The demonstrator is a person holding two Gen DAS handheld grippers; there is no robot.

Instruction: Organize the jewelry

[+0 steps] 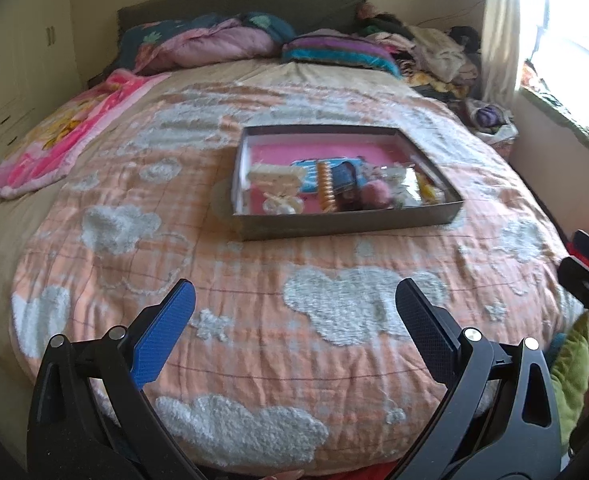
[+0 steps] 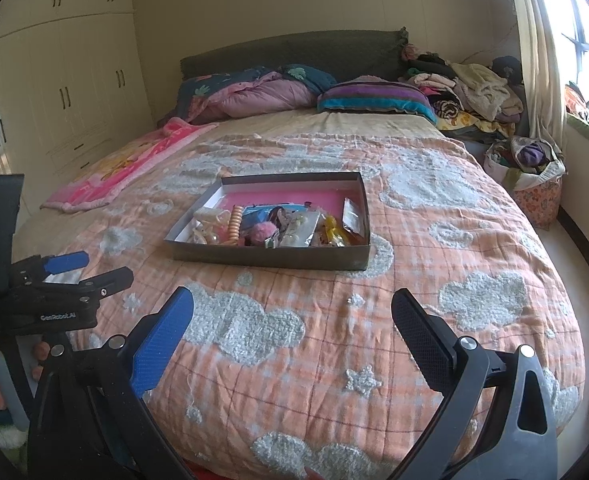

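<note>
A shallow grey box with a pink lining (image 1: pixel 350 224) (image 2: pixel 270 258) sits on the bed's orange quilt. It holds a jumble of jewelry and hair items: an orange spiral band (image 1: pixel 325 188) (image 2: pixel 235 226), a pink pom-pom (image 1: pixel 374 194) (image 2: pixel 263 233), white bows (image 1: pixel 282 204) and small packets (image 2: pixel 352 216). My left gripper (image 1: pixel 294 296) is open and empty above the quilt's near edge, well short of the box. My right gripper (image 2: pixel 292 304) is open and empty, also short of the box. The left gripper also shows at the left of the right wrist view (image 2: pixel 90 268).
The bed is covered by an orange quilt with white clouds (image 1: pixel 254 280) (image 2: pixel 334 340). A pink blanket (image 1: pixel 66 136) lies at the left, pillows (image 2: pixel 374 98) at the head, piled clothes (image 2: pixel 474 88) and a bag (image 2: pixel 534 184) at the right by the window. Wardrobes (image 2: pixel 62 92) stand at the left.
</note>
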